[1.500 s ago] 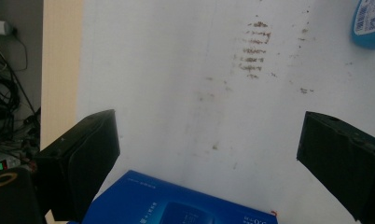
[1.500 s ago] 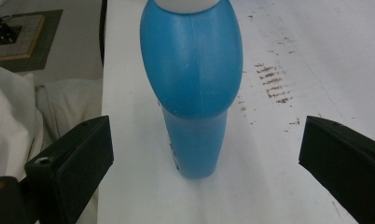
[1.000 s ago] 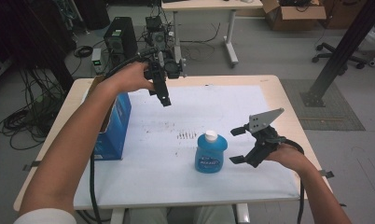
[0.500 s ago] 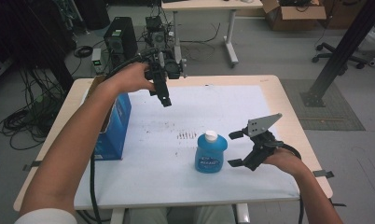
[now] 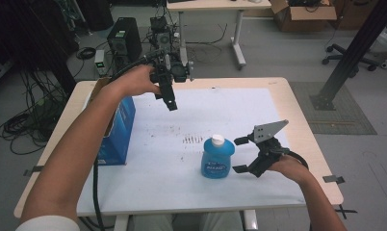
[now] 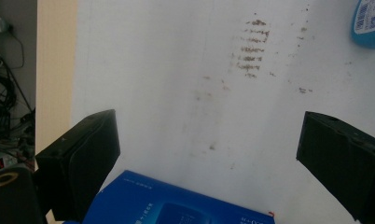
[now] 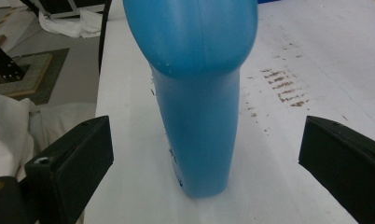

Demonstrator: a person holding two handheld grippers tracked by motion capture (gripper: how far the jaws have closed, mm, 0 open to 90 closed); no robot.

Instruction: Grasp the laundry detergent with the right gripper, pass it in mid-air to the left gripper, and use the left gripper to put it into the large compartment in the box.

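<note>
The blue bottle (image 5: 217, 158) stands upright with its white cap on, near the middle of the white sheet (image 5: 148, 168), a little to the right; the right gripper (image 5: 241, 155) sits just beside it on the right, jaws spread wide and level with the bottle's body, nothing between them and it. The left gripper (image 5: 171, 102) hangs above the far left of the sheet, jaws apart and empty; a blue box (image 5: 118, 130) stands at the left edge, and brown smudges (image 5: 192, 139) mark the sheet just left of the cap.
</note>
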